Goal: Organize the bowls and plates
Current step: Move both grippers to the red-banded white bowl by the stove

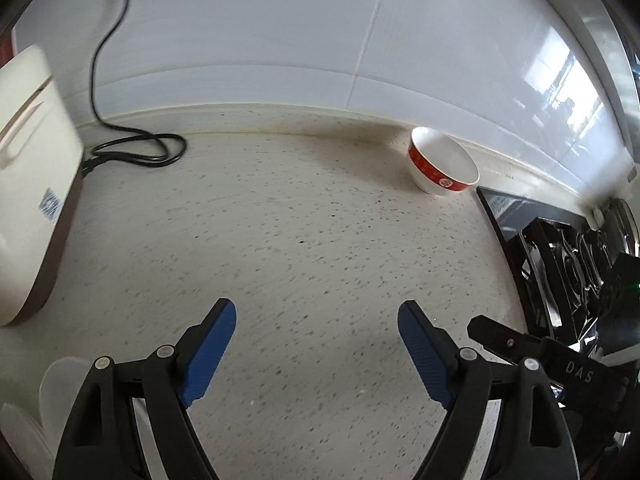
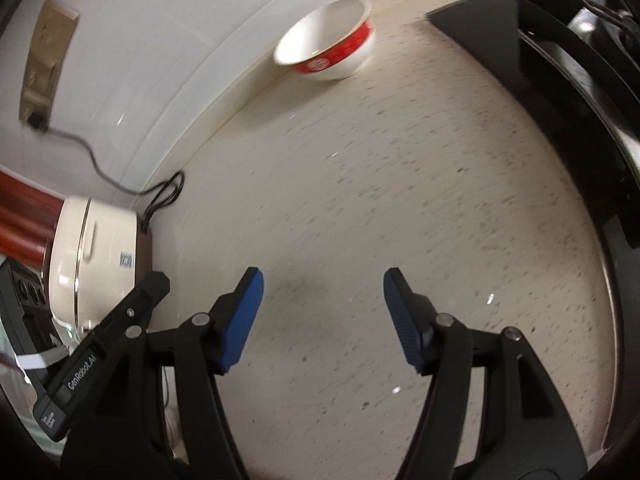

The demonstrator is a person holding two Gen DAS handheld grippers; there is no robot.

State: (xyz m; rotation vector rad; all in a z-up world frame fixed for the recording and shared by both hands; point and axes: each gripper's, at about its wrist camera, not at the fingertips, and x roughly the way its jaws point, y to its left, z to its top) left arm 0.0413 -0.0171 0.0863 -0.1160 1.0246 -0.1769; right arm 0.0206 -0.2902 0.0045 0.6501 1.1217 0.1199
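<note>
A speckled cream countertop (image 1: pixel 304 232) fills both views, running back to a white tiled wall (image 1: pixel 280 32). On its left end stands a cream rice cooker (image 1: pixel 32 184) with a brown base, its black power cord (image 1: pixel 140 148) looped on the counter behind it and rising up the wall; in the right wrist view the cord leads up to a wall socket (image 2: pixel 44 60). On the right end a black gas hob (image 1: pixel 560 264) with metal pan supports is set into the counter.

The left gripper (image 1: pixel 316 320) hangs over bare countertop with its blue pads spread wide and nothing between them. The right gripper (image 2: pixel 323 286) is likewise parted over bare counter and holds nothing; its black body shows at the right edge of the left wrist view, just beside the left gripper.

The task's white bowl with a red band (image 1: pixel 442 166) sits upright at the back of the counter, close to the wall and just beside the hob's near corner. It lies well ahead of both grippers, to the right of the left one's line and slightly left of the right one's. Only open counter lies between bowl and grippers.

Pale white dishes (image 1: pixel 44 400), blurred, show at the lower left edge of the left wrist view, partly behind the gripper's frame.
</note>
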